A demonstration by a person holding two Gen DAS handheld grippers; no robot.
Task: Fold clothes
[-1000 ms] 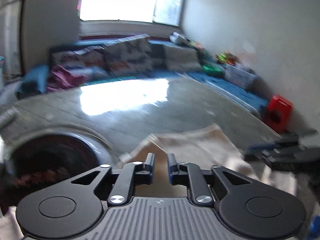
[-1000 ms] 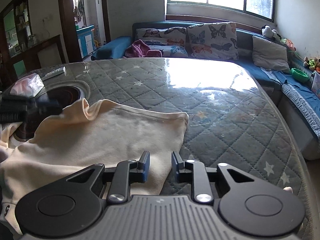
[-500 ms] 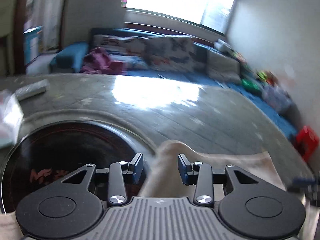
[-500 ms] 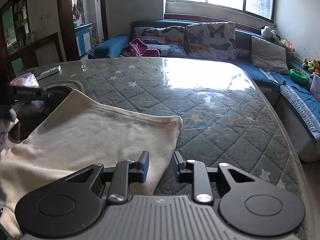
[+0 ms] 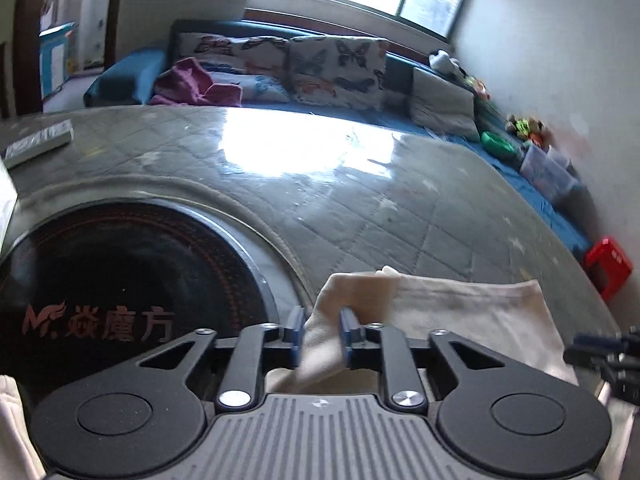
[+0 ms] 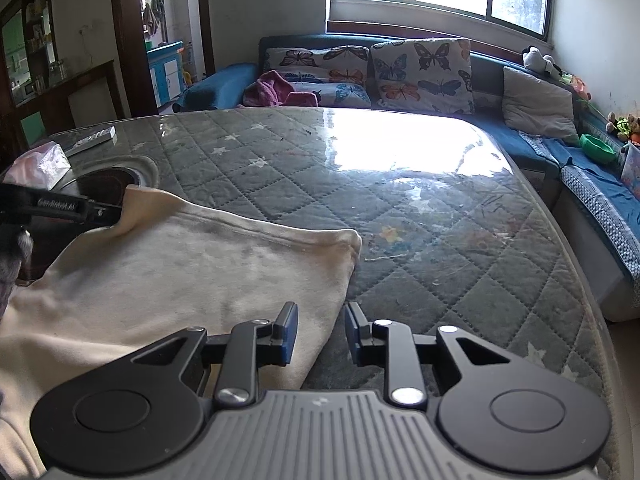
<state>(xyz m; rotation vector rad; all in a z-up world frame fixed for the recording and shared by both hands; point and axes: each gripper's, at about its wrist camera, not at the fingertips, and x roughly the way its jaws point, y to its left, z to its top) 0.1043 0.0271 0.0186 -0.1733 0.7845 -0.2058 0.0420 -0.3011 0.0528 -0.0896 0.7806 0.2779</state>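
Observation:
A cream garment (image 6: 192, 272) lies spread on the quilted grey table (image 6: 420, 208). In the left wrist view, its far left corner (image 5: 352, 292) stands up between the pads of my left gripper (image 5: 322, 332), which is shut on it just above the table. The right wrist view shows that gripper (image 6: 114, 213) from the side, with the corner peaked at its tip. My right gripper (image 6: 320, 334) is open over the garment's near right edge. The edge runs under the gap and the pads do not press it. It also shows in the left wrist view, right gripper (image 5: 580, 348).
A black round cooktop (image 5: 120, 280) is set into the table beside the held corner. A remote (image 5: 40, 142) and a tissue pack (image 6: 40, 164) lie at the far left. A blue sofa (image 6: 532, 148) with cushions wraps the far and right sides. A red stool (image 5: 608, 266) stands by the wall.
My left gripper has swung left and down toward the cooktop with the garment's corner, and the cloth now lies flatter and stretched out. The right gripper has stayed in place.

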